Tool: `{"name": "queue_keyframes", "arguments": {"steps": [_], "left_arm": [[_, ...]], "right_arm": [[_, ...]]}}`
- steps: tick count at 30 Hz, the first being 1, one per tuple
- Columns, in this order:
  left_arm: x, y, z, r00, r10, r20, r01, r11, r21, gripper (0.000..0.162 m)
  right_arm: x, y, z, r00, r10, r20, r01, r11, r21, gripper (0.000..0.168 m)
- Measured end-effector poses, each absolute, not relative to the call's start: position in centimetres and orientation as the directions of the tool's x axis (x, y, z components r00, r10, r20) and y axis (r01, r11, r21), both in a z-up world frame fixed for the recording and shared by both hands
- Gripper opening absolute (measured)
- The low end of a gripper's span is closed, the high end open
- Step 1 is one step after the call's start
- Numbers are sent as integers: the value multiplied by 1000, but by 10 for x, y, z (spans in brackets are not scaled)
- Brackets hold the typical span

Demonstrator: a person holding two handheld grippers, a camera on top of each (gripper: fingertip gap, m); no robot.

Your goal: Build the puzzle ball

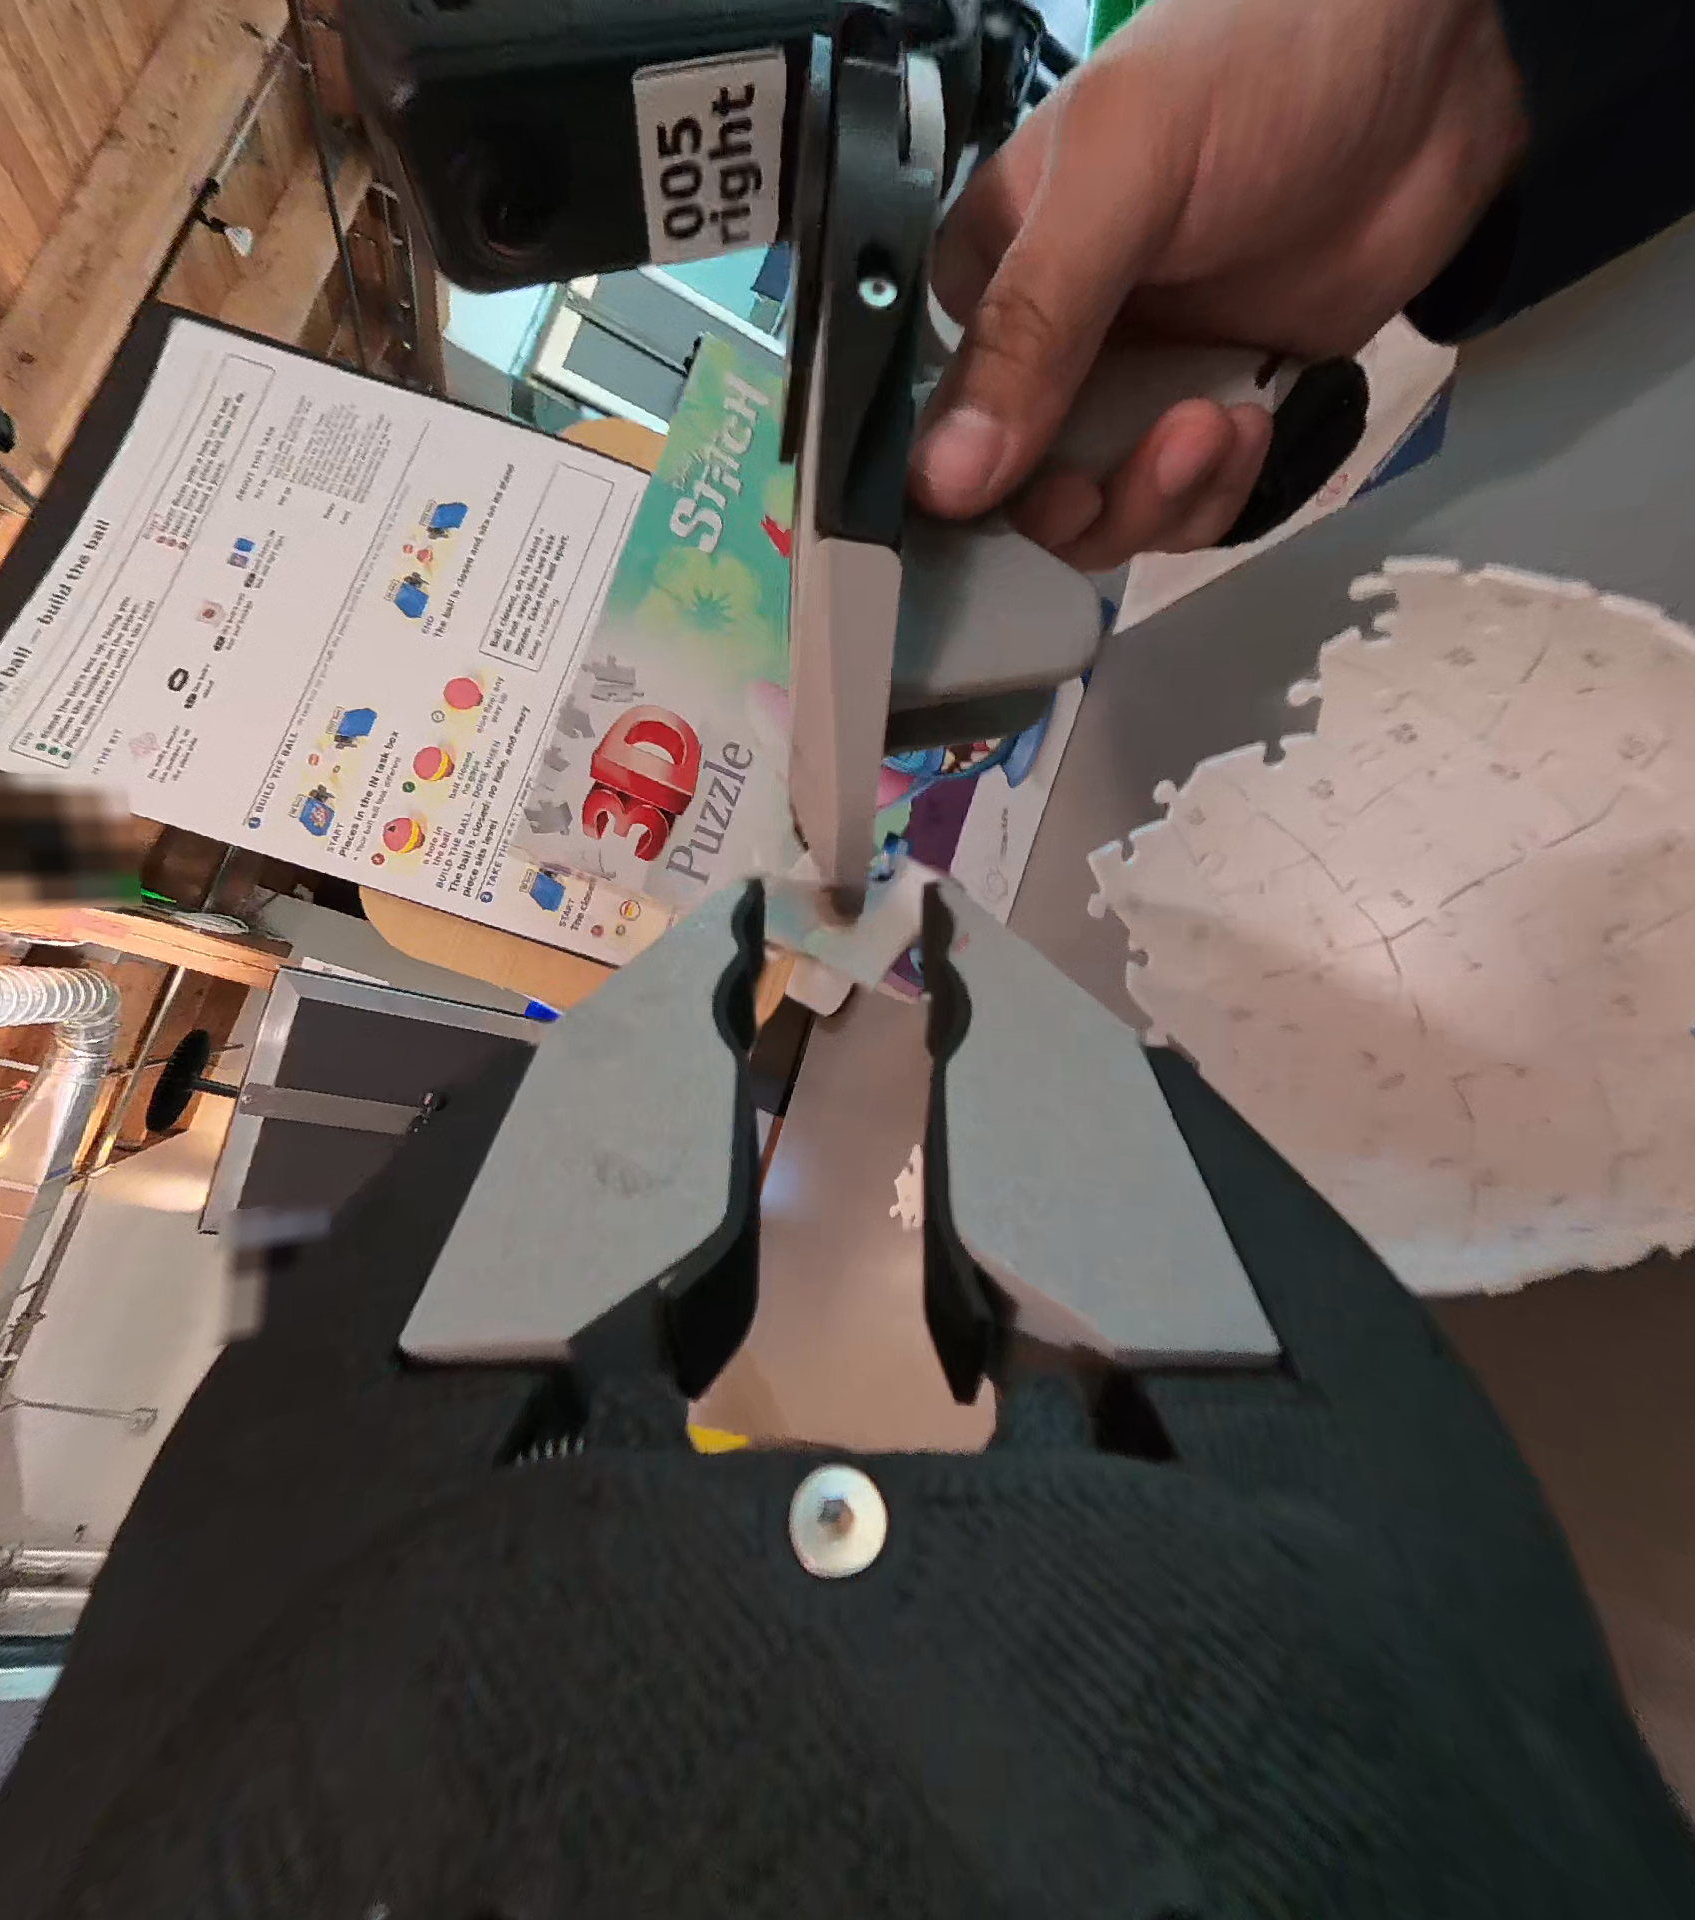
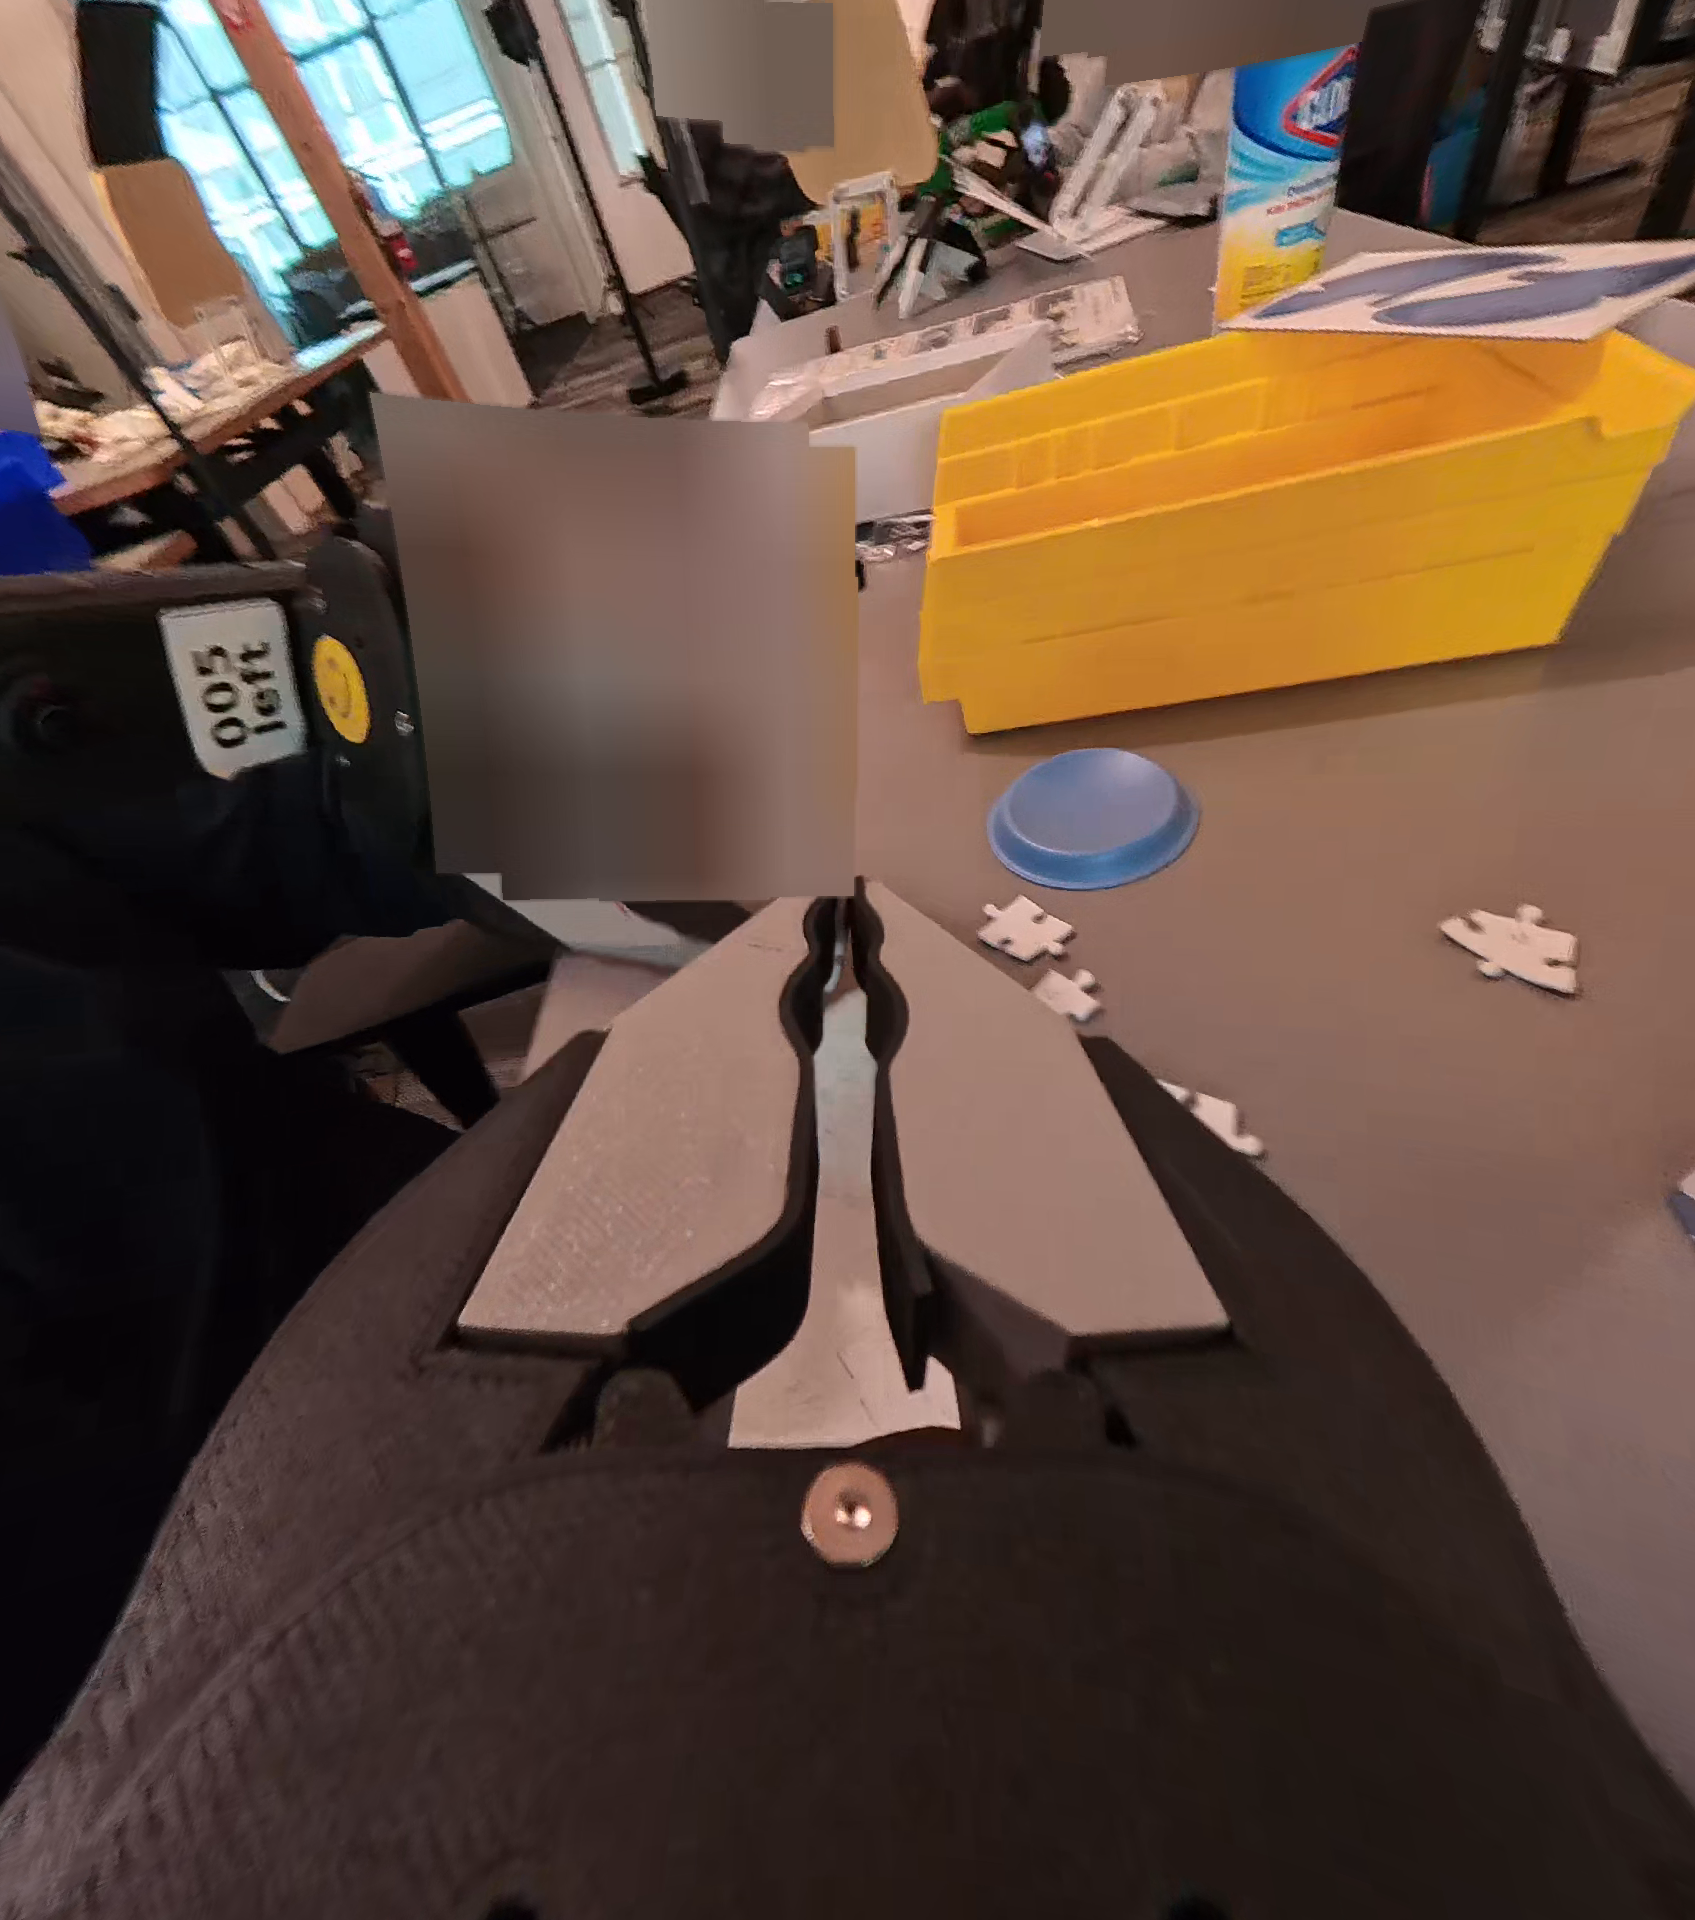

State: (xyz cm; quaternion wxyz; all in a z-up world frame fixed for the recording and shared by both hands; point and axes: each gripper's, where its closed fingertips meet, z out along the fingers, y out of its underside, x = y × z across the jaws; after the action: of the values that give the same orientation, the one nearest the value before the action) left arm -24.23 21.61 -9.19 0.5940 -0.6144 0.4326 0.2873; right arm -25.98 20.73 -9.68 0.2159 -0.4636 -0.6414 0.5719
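In the left wrist view a small white puzzle piece (image 1: 822, 940) sits between the tips of my left gripper (image 1: 843, 920), touching both fingers. My right gripper (image 1: 838, 883) comes down from above, held by a hand (image 1: 1186, 260), with its tips pinched on the same piece. In the right wrist view my right gripper (image 2: 843, 914) is nearly closed on the thin piece (image 2: 838, 961), seen edge-on. The half-built puzzle ball (image 1: 1466, 935), white inside, lies open to the right. The left gripper's body (image 2: 199, 686) shows at left; its fingers are hidden.
Several loose white pieces (image 2: 1025, 928) lie on the grey table (image 2: 1342, 1039) beside a blue round stand (image 2: 1092, 821) and a yellow bin (image 2: 1290, 540). The puzzle box (image 1: 697, 675) and an instruction sheet (image 1: 303, 582) stand behind the grippers. A wipes canister (image 2: 1279, 177) stands at the back. The tips of both grippers are at nearly the same place.
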Motion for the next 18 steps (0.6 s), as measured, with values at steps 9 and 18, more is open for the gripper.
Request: {"name": "queue_keyframes", "arguments": {"steps": [9,18], "left_arm": [[-269,204,-86,759,-315,-569,-616,-68,-784,18],[-244,215,-99,864,-500,-53,-266,-365,-892,27]], "right_arm": [[-241,238,-89,-429,884,-185,282,-63,-957,0],[-239,222,-94,-492,855,-161,276,-22,-961,0]]}}
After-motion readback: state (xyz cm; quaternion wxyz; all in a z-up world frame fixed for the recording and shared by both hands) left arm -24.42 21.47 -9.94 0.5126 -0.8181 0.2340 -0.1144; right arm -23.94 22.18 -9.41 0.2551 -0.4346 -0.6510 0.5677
